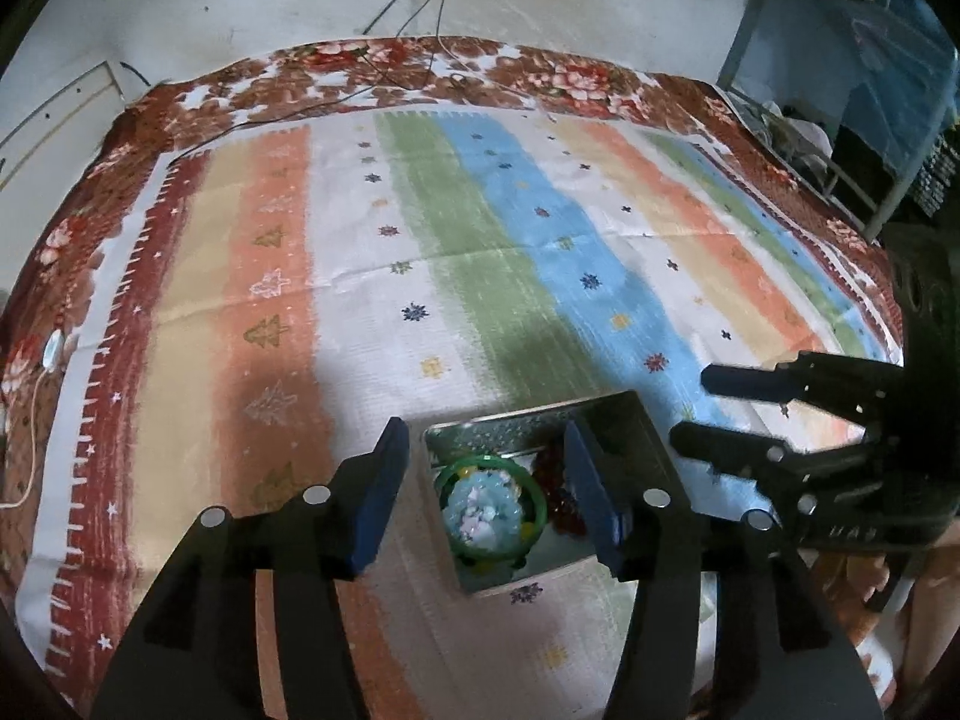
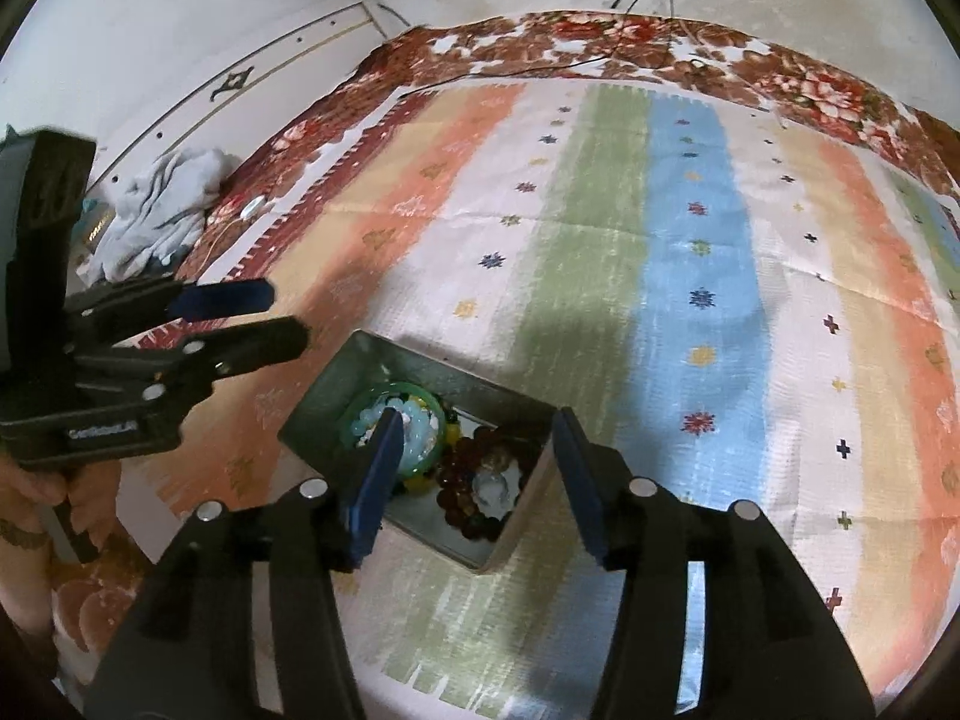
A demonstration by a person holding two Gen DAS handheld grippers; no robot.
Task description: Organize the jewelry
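Observation:
A small metal tin [image 1: 606, 414] [image 2: 336, 384] stands open on the striped cloth. Inside lie a green bangle [image 1: 534, 495] [image 2: 354, 414] with pale blue beads [image 1: 486, 510] [image 2: 420, 426] in it, and dark red beads [image 1: 555, 480] [image 2: 462, 468] beside it. My left gripper [image 1: 489, 501] is open just above the tin, its fingers either side of the bangle. My right gripper [image 2: 474, 480] is open and empty above the tin too. Each gripper shows in the other's view, the right one [image 1: 690, 405] and the left one [image 2: 288, 315].
The striped cloth [image 1: 492, 252] [image 2: 690, 252] covers a bed with a red floral blanket [image 1: 420, 72] [image 2: 600, 42]. Black cables [image 1: 384, 84] cross the far edge. A crumpled grey cloth [image 2: 162, 204] lies far left. A blue metal frame [image 1: 840, 120] stands far right.

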